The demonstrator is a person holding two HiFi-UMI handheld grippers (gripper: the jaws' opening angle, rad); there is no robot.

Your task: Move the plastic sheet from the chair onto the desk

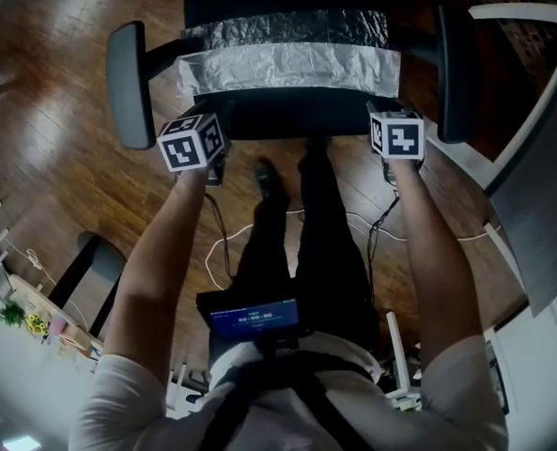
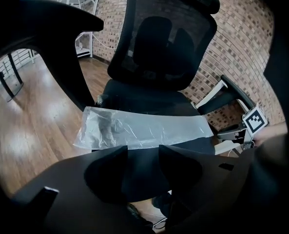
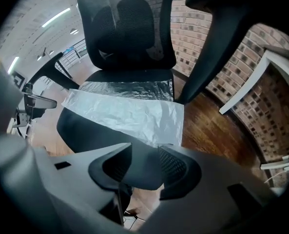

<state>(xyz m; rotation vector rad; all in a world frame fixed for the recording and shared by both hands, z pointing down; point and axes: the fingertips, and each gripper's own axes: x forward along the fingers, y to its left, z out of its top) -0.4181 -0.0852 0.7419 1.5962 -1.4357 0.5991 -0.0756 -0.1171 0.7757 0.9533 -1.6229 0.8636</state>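
Note:
A clear, crinkled plastic sheet (image 1: 287, 64) lies across the seat of a black office chair (image 1: 287, 116), reaching from one armrest side to the other. In the left gripper view the plastic sheet (image 2: 144, 128) lies just beyond my left gripper (image 2: 143, 152), whose jaws stand apart with nothing between them, over the seat's front edge. My right gripper (image 3: 145, 152) is also open and empty, short of the near right corner of the sheet (image 3: 129, 113). In the head view both marker cubes (image 1: 192, 142) (image 1: 396, 136) hover at the seat's front edge and hide the jaws.
The chair's armrests (image 1: 128, 83) (image 1: 456, 59) flank the seat, and its mesh backrest (image 2: 159, 38) rises behind. A white desk (image 1: 532, 120) stands to the right. Cables (image 1: 353, 224) trail over the wooden floor by the person's legs and shoe (image 1: 267, 178). A brick wall (image 2: 241, 57) is behind the chair.

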